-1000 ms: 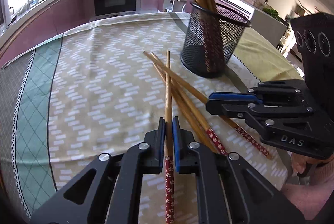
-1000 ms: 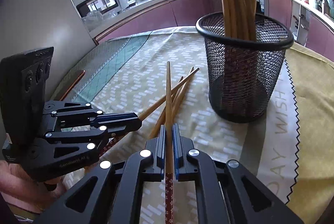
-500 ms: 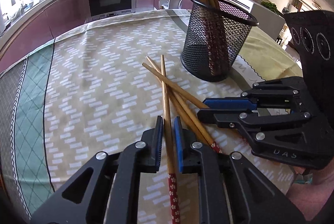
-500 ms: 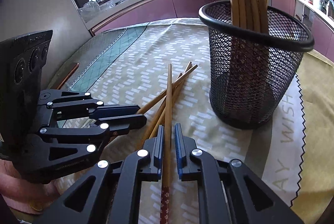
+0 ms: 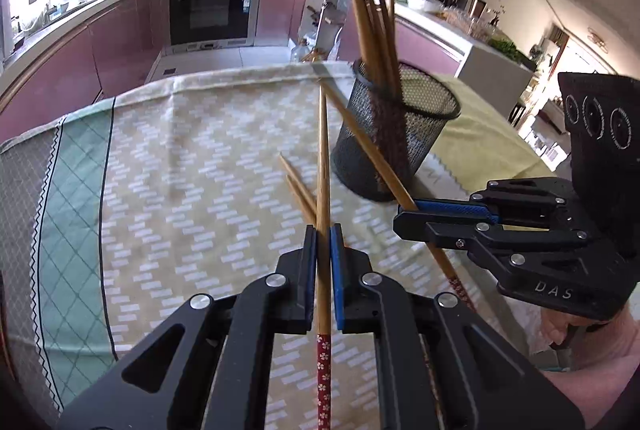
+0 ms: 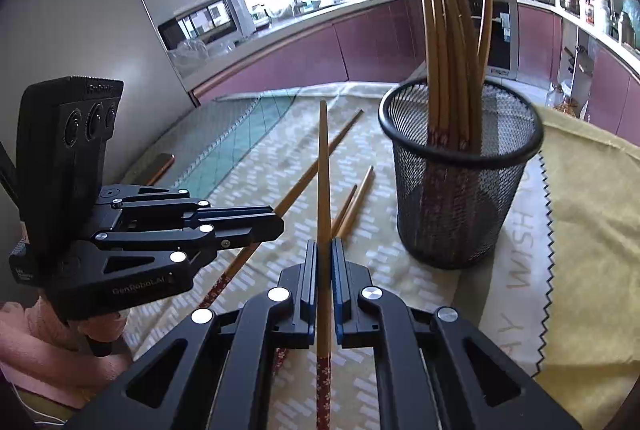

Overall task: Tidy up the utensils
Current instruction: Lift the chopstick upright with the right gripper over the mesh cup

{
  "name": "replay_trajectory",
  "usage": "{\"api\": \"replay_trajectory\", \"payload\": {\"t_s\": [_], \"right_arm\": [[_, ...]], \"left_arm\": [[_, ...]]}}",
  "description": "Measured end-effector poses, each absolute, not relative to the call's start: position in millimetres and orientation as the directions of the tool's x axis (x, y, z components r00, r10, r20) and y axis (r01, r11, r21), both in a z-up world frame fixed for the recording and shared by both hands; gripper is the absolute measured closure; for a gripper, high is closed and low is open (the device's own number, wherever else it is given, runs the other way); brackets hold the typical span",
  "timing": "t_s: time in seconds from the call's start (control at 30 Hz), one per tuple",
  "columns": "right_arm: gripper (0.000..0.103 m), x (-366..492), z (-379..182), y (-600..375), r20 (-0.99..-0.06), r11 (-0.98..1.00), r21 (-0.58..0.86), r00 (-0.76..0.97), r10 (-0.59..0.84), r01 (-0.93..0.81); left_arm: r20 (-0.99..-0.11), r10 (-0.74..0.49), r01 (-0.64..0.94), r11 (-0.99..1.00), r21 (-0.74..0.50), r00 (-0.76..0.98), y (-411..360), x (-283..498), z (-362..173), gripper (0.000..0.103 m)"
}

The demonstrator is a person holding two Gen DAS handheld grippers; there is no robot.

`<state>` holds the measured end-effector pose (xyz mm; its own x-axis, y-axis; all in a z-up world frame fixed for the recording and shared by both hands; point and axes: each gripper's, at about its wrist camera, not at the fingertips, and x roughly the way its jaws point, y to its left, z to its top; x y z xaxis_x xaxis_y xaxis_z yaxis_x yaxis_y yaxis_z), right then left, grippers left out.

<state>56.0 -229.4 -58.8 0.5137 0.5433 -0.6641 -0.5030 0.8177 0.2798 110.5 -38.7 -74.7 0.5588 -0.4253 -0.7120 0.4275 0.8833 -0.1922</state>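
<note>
A bamboo chopstick [image 5: 323,165] is running up the frame's centre, pinched by the left gripper [image 5: 323,242] near its red floral end. The right gripper [image 6: 325,254] is clamping a second chopstick [image 6: 324,169] likewise. Both tips are lifting clear of the patterned tablecloth [image 5: 180,165], probably for dropping into the mesh holder [image 6: 460,189] at right, already holding several.

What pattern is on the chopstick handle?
Dark red with small white flowers on the chopstick handle, clearest in the left wrist view.
</note>
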Motion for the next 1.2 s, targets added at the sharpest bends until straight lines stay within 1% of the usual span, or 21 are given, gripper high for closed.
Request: {"api": "replay_trajectory", "payload": {"t_s": [0.4, 0.93, 1.2], "right_arm": [[0.097, 47.2, -17.0, -264.2, -0.566, 0.831, 0.283, 0.616, 0.548, -0.479], [0.097, 50.6, 15.6, -285.8, -0.497, 0.85, 0.257, 0.691, 0.525, -0.461], [0.097, 54.5, 31.5, -294.3, -0.466, 0.859, 0.238, 0.722, 0.511, -0.454]], "left_arm": [[-0.619, -0.516, 0.481, 0.843, -0.243, 0.592, -29.9, 97.3, -27.5, 0.095], [-0.524, -0.568, 0.501, 0.819, -0.28, 0.635, -23.0, 97.7, 11.0, 0.095], [-0.488, -0.573, 0.508, 0.817, -0.274, 0.658, -29.4, 106.0, 30.0, 0.095]]}}
